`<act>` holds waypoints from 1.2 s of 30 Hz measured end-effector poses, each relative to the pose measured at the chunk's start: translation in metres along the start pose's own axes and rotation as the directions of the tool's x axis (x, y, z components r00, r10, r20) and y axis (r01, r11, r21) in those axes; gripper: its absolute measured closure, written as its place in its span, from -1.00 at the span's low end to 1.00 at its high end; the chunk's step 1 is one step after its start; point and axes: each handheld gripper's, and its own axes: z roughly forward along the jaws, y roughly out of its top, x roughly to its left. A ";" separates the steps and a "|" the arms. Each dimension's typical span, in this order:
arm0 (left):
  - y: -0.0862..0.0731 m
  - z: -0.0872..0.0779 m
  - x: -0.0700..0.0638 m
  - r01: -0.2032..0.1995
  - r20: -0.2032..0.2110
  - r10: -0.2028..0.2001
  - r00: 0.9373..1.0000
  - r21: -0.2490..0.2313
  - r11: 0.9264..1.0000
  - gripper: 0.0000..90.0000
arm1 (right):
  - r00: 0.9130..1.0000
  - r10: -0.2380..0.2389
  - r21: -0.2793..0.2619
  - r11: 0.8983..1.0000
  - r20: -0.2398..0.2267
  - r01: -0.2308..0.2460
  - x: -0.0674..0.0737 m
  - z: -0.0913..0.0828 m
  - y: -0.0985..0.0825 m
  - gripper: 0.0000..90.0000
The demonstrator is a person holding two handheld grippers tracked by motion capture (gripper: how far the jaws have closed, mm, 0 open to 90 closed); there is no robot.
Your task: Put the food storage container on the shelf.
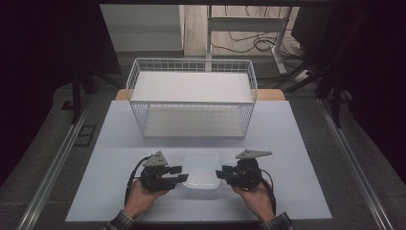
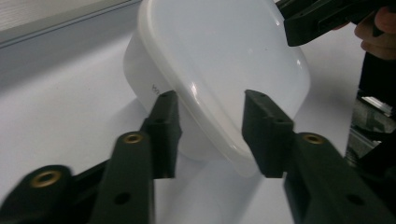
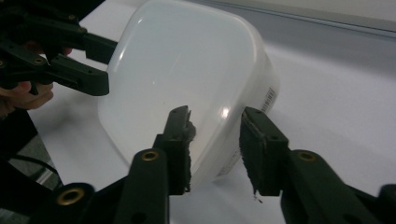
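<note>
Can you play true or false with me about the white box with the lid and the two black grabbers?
1. The white lidded box sits on the table between the left gripper and the right gripper. True.
2. The box is inside the wire basket. False: it sits on the table in front of the basket, nearer the person.
3. The box's lid is on. True.
4. The wire basket is full of toys. False: nothing shows on its two white shelves.
5. Both grippers are on the same side of the box. False: one is at its left edge, one at its right.
</note>
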 end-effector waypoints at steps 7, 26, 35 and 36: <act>-0.004 -0.003 0.003 0.062 0.043 -0.060 0.997 -0.057 0.996 0.70 | 0.997 0.070 -0.036 0.997 -0.013 -0.071 -0.005 -0.007 -0.002 0.70; 0.013 -0.014 0.017 0.073 -0.020 -0.075 0.997 -0.114 0.991 0.79 | 0.999 -0.023 -0.100 0.995 0.043 0.027 0.002 -0.003 0.021 0.72; 0.026 -0.014 0.029 0.075 -0.064 -0.084 0.994 -0.128 0.989 0.78 | 0.996 -0.058 -0.108 0.992 0.067 0.066 -0.004 0.008 0.043 0.72; 0.030 -0.015 0.032 0.070 -0.071 -0.080 0.994 -0.131 0.989 0.79 | 0.996 -0.062 -0.113 0.991 0.071 0.070 -0.006 0.010 0.048 0.72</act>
